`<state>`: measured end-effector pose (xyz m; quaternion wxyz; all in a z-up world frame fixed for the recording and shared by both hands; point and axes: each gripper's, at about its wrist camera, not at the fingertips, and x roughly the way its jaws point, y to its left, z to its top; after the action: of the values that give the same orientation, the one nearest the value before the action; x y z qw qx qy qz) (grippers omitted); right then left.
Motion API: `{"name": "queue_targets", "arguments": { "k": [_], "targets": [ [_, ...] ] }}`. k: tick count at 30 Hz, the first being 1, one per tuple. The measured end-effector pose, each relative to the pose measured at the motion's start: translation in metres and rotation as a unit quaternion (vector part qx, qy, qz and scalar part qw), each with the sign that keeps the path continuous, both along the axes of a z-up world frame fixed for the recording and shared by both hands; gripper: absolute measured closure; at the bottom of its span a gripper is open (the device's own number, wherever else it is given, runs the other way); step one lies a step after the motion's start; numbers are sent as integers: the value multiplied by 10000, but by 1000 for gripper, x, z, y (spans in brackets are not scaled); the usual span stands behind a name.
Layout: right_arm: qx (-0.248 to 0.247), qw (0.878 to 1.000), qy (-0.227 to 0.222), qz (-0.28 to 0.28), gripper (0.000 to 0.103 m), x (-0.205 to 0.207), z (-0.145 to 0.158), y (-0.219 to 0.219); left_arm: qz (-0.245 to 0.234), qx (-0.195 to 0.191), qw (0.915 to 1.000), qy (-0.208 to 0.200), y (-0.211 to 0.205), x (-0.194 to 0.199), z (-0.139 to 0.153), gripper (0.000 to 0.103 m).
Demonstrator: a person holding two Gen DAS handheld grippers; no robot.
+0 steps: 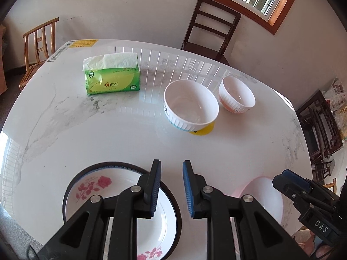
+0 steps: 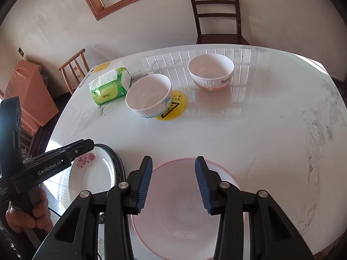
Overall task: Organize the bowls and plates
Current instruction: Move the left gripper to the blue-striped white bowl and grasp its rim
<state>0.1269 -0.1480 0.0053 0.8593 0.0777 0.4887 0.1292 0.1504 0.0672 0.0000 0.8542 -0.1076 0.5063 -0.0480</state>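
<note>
Two plates lie at the marble table's (image 2: 249, 130) near edge: a rose-patterned plate (image 1: 121, 195) under the left gripper (image 1: 171, 186), a pink-rimmed plate (image 2: 173, 216) under the right gripper (image 2: 173, 184), both jaws spread, gripping nothing. Mid-table stand a blue-striped bowl (image 1: 190, 106) on a yellow sticker (image 2: 180, 106) and a rabbit bowl (image 2: 211, 71), both empty; a tissue pack (image 1: 111, 75) sits near the far left corner, wooden chairs (image 2: 216, 15) against the wall.

Two plates (image 1: 86, 195) (image 2: 184, 227) near, two bowls (image 1: 190, 106) (image 1: 236, 95) beyond.
</note>
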Motion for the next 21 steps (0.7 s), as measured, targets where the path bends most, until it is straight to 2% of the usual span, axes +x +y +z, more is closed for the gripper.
{"name": "queue_targets", "arguments": {
  "k": [5,14,21],
  "targets": [
    [-37,9999,84,82,64,27,0,15,38,-9,10000,-10,8,30,1,82],
    [2,9994,348,-17,65,82,-11,29,176,-329,9990,240,22,85,-13,82],
    [-34,9984,532,-210,73,126,-27,38,177,-404,9982,403,17,122,-34,82]
  ]
}}
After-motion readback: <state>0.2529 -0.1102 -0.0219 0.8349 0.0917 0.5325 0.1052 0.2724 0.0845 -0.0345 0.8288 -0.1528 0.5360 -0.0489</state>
